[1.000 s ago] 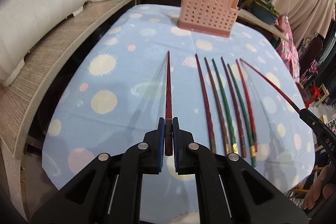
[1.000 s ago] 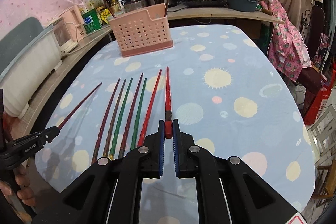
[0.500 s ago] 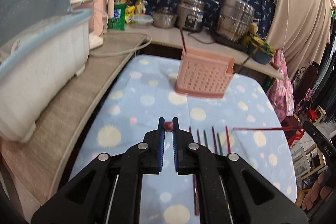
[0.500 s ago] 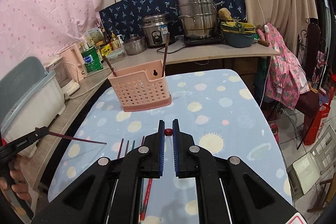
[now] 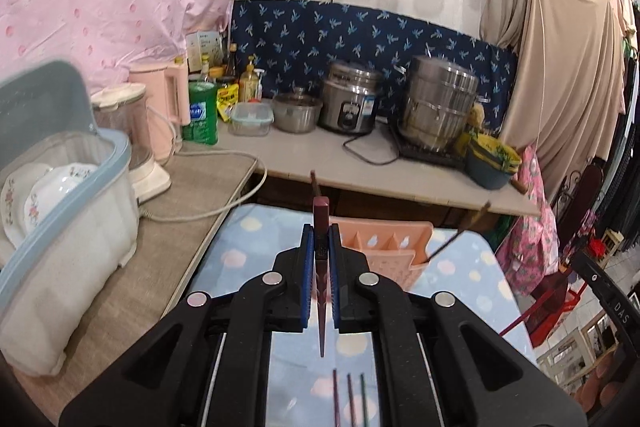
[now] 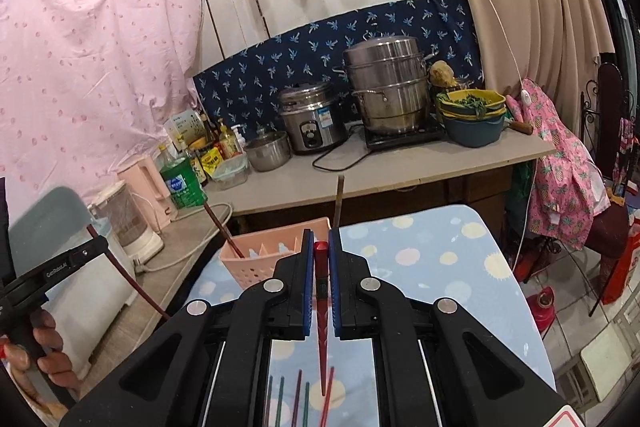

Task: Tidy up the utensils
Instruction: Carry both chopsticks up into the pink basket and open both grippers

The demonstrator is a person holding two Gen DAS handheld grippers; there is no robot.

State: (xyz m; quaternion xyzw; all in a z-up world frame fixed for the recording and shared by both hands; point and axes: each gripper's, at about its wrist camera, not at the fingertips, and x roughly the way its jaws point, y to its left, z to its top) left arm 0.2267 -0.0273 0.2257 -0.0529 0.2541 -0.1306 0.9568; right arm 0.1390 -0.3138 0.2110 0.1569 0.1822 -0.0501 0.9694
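along the back edge of your counter [image 6: 400, 167] stood a rice cooker [image 6: 312, 121], a stacked steel steamer pot [image 6: 386, 85] and a small lidded pot [image 6: 268, 149]. at its left end you had a green bottle [image 5: 200, 115], a pink kettle [image 5: 166, 107] and a blender [image 5: 132, 139].

A dark red chopstick [image 5: 321, 267] is standing nearly upright between the left claw's [image 5: 320, 247] blue pads, tip pointing down. A brighter red chopstick [image 6: 321, 291] is hanging likewise in the right claw [image 6: 321, 251]. Beyond both claws, the pink perforated basket [image 6: 264, 261] is holding two leaning chopsticks [image 6: 224, 227]. Below the claws, the remaining chopsticks [image 6: 298, 397] are lying side by side.
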